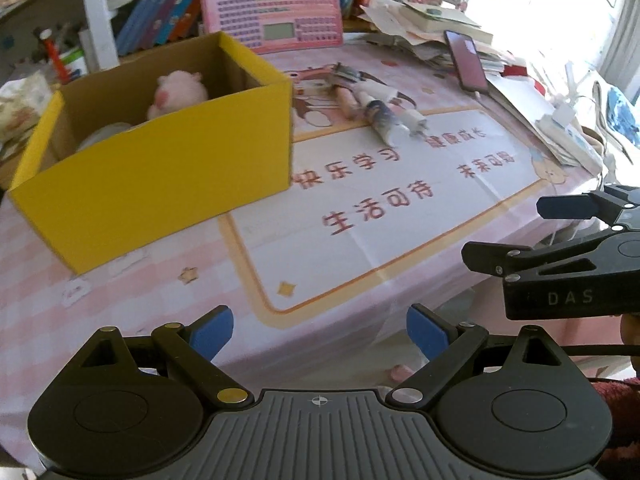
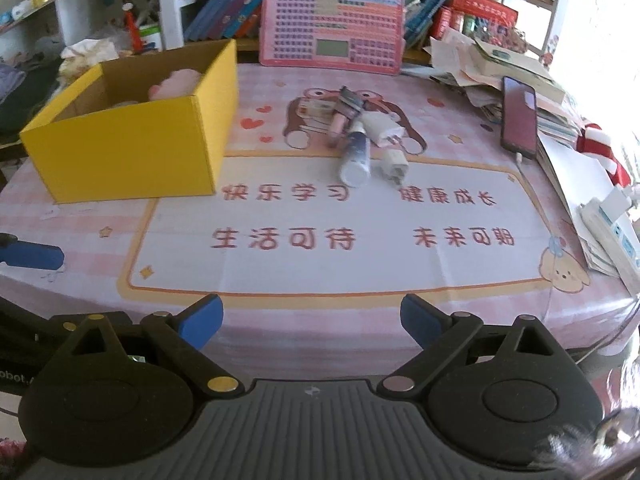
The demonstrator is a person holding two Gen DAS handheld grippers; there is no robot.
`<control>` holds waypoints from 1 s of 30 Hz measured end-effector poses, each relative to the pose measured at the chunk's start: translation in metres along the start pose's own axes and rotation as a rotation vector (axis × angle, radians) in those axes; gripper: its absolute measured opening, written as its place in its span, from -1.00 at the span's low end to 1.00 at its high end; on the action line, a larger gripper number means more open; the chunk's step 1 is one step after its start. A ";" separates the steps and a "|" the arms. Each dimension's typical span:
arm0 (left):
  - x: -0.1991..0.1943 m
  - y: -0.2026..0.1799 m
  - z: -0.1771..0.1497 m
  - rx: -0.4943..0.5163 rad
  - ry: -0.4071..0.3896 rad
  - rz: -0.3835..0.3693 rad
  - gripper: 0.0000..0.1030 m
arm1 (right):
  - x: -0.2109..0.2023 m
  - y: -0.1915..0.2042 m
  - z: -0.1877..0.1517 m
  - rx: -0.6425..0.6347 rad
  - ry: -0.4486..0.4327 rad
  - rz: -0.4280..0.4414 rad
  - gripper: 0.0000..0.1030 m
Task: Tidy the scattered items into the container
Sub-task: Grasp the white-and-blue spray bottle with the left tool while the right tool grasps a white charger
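A yellow cardboard box (image 1: pixel 160 168) (image 2: pixel 132 152) stands at the table's left, with a pink plush toy (image 1: pixel 178 94) (image 2: pixel 174 84) inside. Mid-table lies a small heap: a blue-white tube (image 2: pixel 355 156) (image 1: pixel 380 120), two white charger plugs (image 2: pixel 394 166) (image 2: pixel 380 126), a pink stick (image 2: pixel 337 124) (image 1: pixel 346 100) and a dark clip (image 2: pixel 350 98). My left gripper (image 1: pixel 320 336) is open and empty near the front edge. My right gripper (image 2: pixel 312 320) is open too, well short of the heap, and shows at the right of the left wrist view (image 1: pixel 520 232).
A pink keyboard toy (image 2: pixel 332 28) leans at the back before rows of books. Paper piles and a phone (image 2: pixel 519 116) on a cable crowd the right side. A pink printed mat (image 2: pixel 340 232) covers the table. A left fingertip (image 2: pixel 30 256) shows at the left.
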State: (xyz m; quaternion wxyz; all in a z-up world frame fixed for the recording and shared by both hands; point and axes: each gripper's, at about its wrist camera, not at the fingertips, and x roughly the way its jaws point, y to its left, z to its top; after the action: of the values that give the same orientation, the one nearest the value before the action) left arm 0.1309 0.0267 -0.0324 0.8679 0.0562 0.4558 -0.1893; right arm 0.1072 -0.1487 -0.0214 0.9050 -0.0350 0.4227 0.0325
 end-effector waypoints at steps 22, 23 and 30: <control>0.076 -0.078 0.083 0.053 -0.010 -0.079 0.84 | 0.049 -0.117 0.036 0.045 0.039 -0.021 0.84; 0.079 -0.079 0.088 0.046 -0.018 -0.068 0.83 | 0.053 -0.121 0.040 0.044 0.033 -0.009 0.82; 0.092 -0.079 0.120 -0.014 -0.067 0.041 0.81 | 0.089 -0.142 0.074 0.033 0.023 0.106 0.46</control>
State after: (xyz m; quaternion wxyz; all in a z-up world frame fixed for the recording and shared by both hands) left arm 0.2407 -0.1042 -0.0321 0.8868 0.0529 0.4264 -0.1700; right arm 0.2333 -0.2805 -0.0368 0.8975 0.0018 0.4348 0.0730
